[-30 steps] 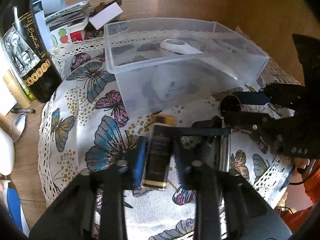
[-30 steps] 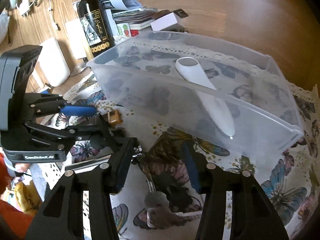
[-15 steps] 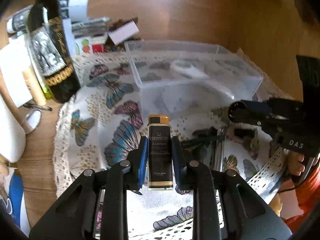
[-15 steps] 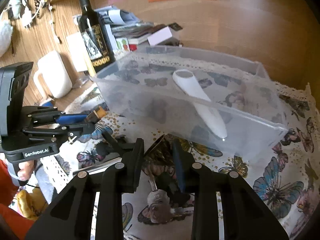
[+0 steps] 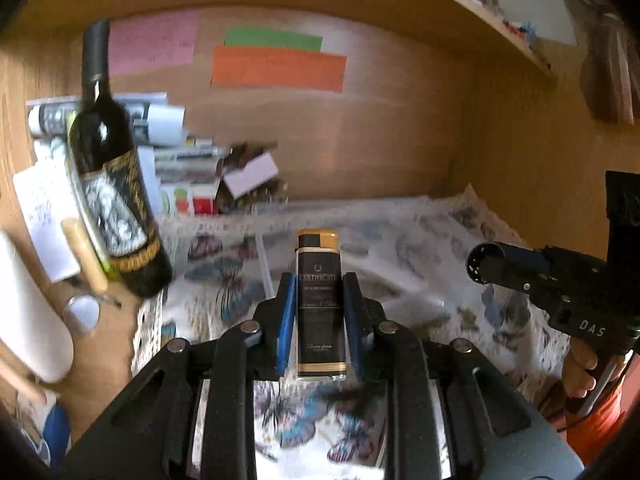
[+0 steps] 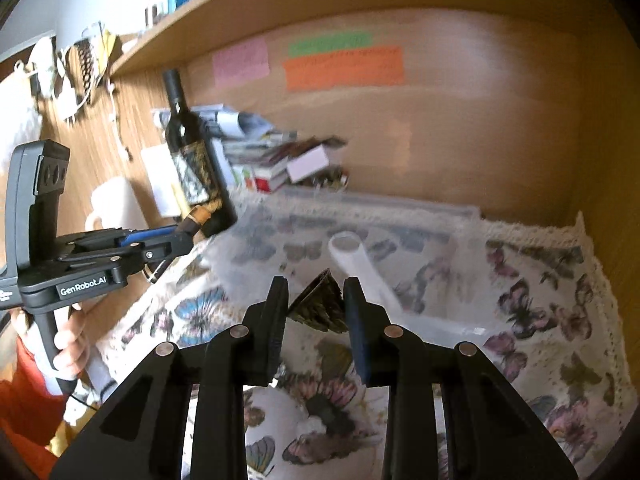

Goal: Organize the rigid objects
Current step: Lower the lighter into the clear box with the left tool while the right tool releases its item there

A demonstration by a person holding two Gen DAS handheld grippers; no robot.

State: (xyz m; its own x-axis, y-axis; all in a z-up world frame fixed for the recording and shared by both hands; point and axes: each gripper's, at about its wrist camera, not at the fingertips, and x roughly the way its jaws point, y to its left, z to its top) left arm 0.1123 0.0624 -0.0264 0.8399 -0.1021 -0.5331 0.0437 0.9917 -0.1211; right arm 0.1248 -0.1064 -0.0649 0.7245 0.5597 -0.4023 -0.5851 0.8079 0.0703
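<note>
1. Left gripper [image 5: 319, 312] clamps the lighter [image 5: 319, 300] mid-body, raised above the clear bin [image 6: 384, 216].
2. Right gripper [image 6: 316, 312] pinches a dark folded object [image 6: 322, 304].
3. Lighter looks light, stiff, slick-sided; flat-face grip suits it.

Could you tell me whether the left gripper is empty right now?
No, the left gripper is shut on a black and gold lighter clamped between its blue pads.
</note>
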